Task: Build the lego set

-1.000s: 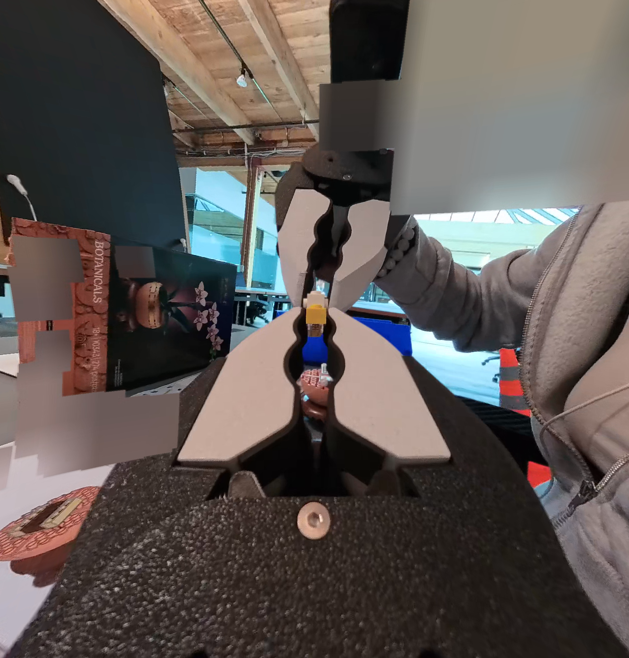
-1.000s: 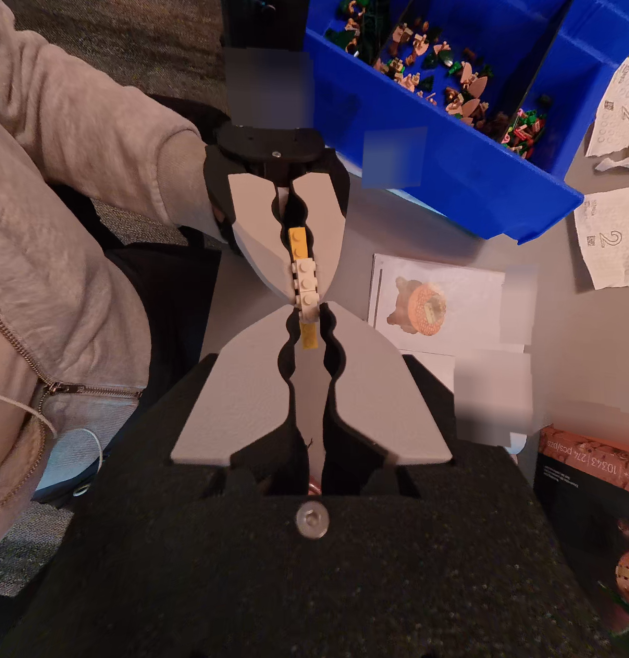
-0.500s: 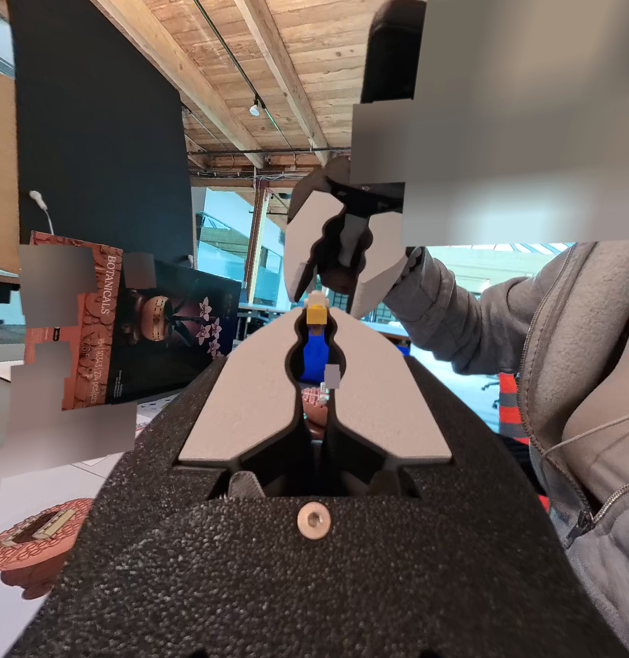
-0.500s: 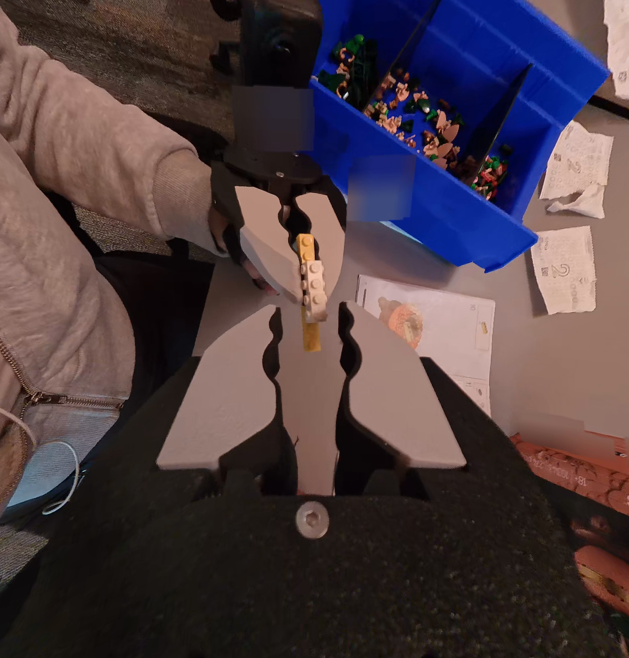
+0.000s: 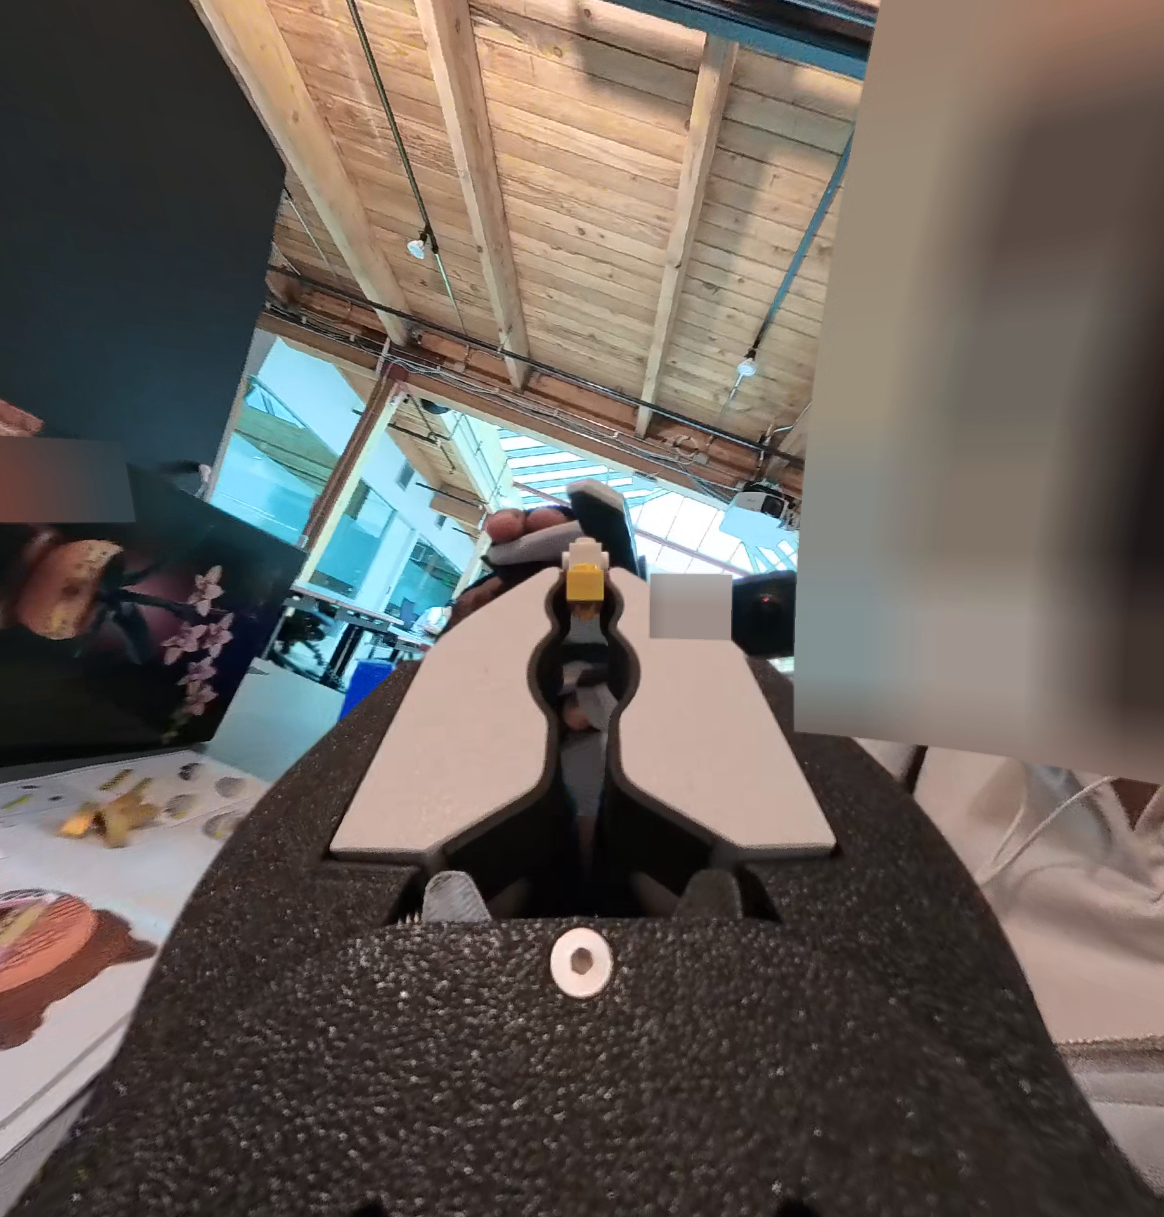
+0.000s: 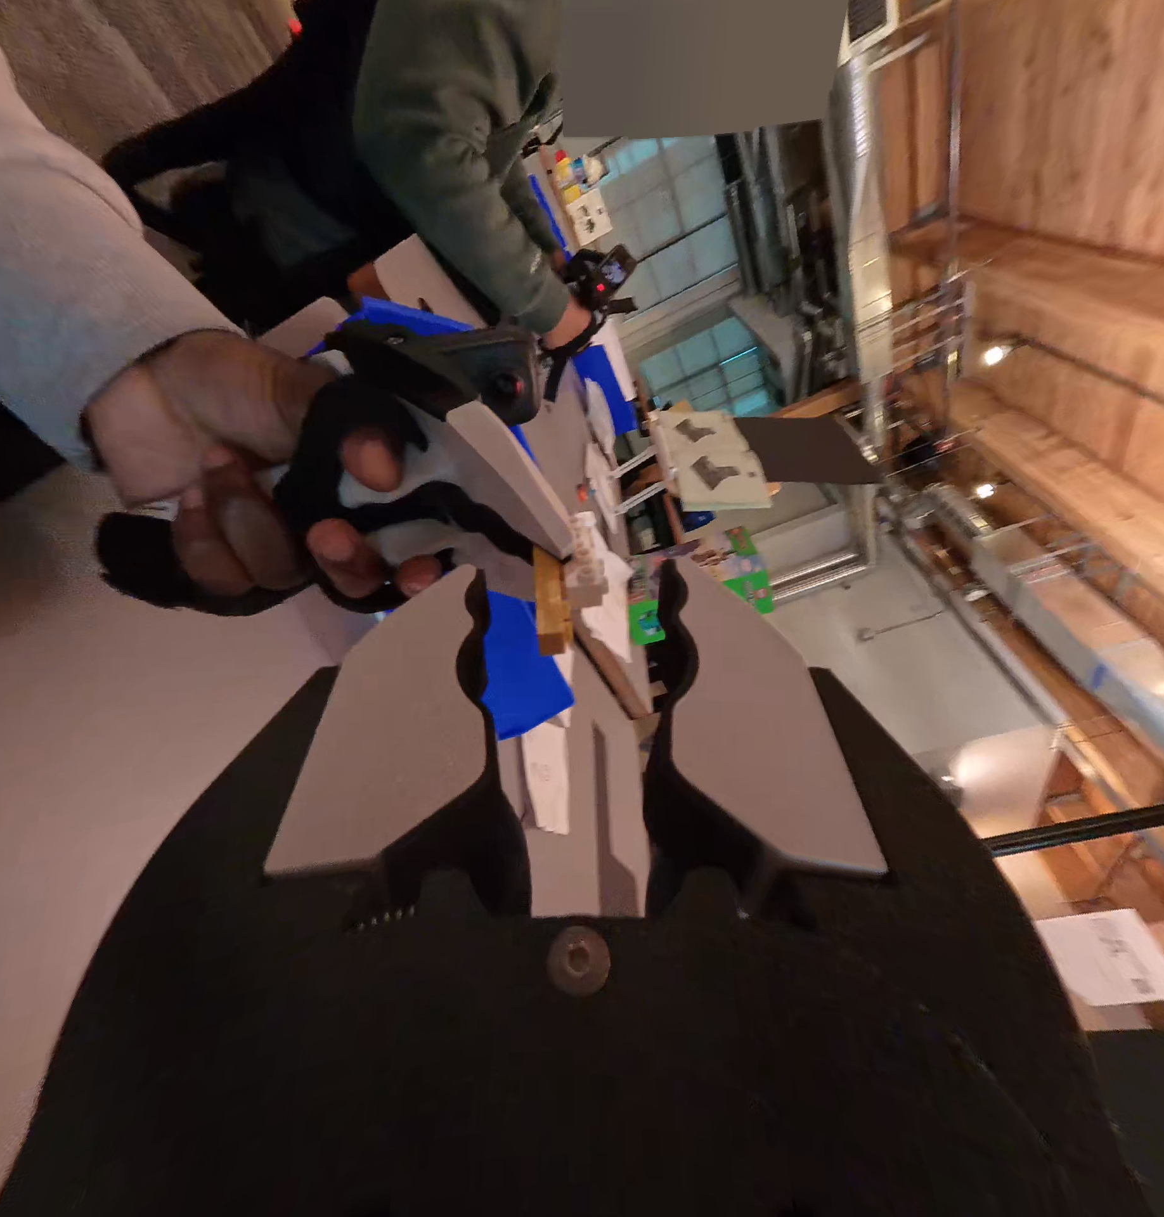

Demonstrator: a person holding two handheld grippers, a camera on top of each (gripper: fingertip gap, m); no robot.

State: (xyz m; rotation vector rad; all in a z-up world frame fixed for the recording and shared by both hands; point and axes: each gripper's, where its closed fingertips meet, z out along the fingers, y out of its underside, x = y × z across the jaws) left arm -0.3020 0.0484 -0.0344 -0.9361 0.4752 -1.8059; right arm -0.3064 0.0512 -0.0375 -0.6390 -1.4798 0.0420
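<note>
Now right gripper [image 6: 569, 593] is parted, withdrawn toward 6 o'clock; brick stack [image 5: 584, 574] is kept clamped by left gripper [image 5: 584, 586]; joining is judged done.

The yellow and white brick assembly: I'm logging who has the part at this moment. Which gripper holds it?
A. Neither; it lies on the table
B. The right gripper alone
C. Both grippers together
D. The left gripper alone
D. The left gripper is shut on the yellow and white brick assembly, while the right gripper has its fingers spread wide with the assembly between them, touching neither.
</note>
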